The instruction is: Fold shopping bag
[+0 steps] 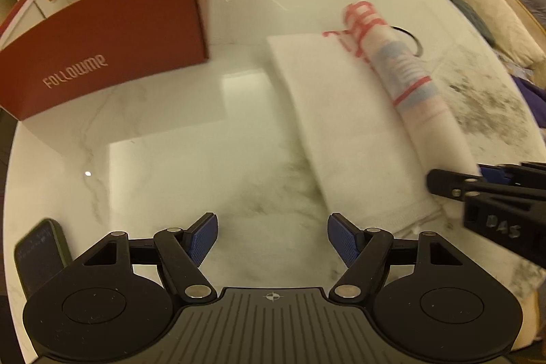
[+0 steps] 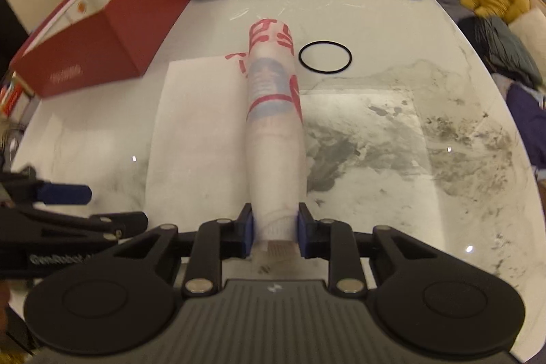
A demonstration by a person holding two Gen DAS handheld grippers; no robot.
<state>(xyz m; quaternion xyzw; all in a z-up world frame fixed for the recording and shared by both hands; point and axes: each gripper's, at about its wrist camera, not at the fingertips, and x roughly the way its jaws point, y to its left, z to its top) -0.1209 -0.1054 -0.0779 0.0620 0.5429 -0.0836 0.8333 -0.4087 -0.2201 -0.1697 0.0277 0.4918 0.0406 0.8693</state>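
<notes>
White, red-printed plastic shopping bag [image 2: 273,139] lying half rolled; right gripper [image 2: 274,229] pinching roll's near end, left gripper [image 1: 272,239] hanging spread, empty — advising even, taut rolling.

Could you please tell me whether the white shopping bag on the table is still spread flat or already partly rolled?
Partly rolled: the shopping bag has one side wound into a tube, the rest flat on the table. The right gripper pinches the tube's near end.
</notes>
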